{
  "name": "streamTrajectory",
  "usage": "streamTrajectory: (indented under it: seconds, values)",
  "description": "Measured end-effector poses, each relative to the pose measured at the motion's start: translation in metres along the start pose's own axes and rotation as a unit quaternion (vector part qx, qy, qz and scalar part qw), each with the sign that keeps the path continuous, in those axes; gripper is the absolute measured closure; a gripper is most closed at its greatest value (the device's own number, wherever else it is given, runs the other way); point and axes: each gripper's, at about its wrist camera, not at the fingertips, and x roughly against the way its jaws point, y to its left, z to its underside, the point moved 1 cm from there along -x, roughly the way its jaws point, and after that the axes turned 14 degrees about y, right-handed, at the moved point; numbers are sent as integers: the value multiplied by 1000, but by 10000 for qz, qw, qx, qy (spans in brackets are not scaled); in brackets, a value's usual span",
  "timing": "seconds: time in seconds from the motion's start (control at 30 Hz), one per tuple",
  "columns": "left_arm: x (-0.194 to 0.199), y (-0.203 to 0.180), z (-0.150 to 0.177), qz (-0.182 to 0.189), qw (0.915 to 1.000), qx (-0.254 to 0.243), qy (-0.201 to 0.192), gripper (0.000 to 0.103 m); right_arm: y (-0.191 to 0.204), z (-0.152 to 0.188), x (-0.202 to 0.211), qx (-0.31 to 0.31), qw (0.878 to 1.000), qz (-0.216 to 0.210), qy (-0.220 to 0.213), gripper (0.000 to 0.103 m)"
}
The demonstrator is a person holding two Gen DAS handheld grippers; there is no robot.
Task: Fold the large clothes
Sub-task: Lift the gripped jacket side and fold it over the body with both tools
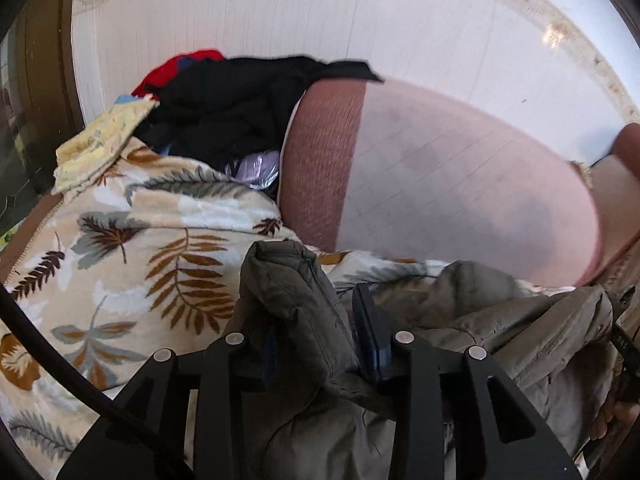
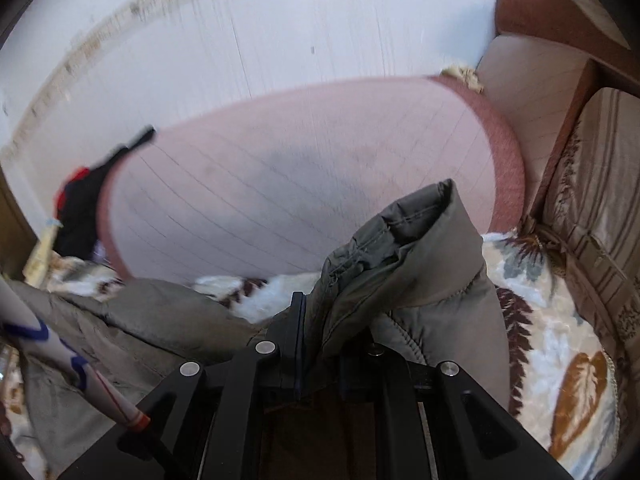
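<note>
A grey-green padded jacket (image 1: 480, 320) lies over a leaf-print blanket (image 1: 132, 248) on a sofa. My left gripper (image 1: 316, 328) is shut on a bunched edge of the jacket, which stands up between the fingers (image 1: 370, 332). In the right wrist view my right gripper (image 2: 320, 340) is shut on another thick fold of the same jacket (image 2: 420, 248), with the left finger (image 2: 297, 332) showing beside the fabric. The rest of the jacket (image 2: 152, 320) sags between the two grippers.
A pink sofa backrest cushion (image 1: 440, 184) rises behind the jacket. A pile of black, red and yellow clothes (image 1: 224, 100) sits at the left end of the sofa. A brown armrest (image 2: 552, 12) and striped cushion (image 2: 600, 200) stand at the right. A white wall is behind.
</note>
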Motion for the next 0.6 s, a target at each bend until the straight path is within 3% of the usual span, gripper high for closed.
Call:
streamTrajectory:
  seconds: [0.2, 0.27, 0.3, 0.4, 0.5, 0.6]
  values:
    - [-22, 21, 3, 299, 9994, 173, -92, 53, -7, 1, -53, -80, 9994, 141, 321, 89]
    - [-13, 32, 5, 298, 9989, 294, -206, 33, -15, 1, -65, -164, 9985, 82, 508, 88]
    - [-7, 37, 7, 295, 9985, 346, -290, 30, -22, 1, -70, -277, 9976, -24, 638, 88]
    - [11, 42, 13, 245, 9988, 241, -350, 30, -38, -1, -71, -567, 9941, -419, 820, 82]
    - [32, 36, 20, 63, 9984, 13, -556, 30, -54, -2, -49, -926, 9868, -1030, 843, 68]
    - [49, 37, 23, 59, 9975, 7, -700, 30, -71, -5, -19, -1194, 9843, -1186, 540, 38]
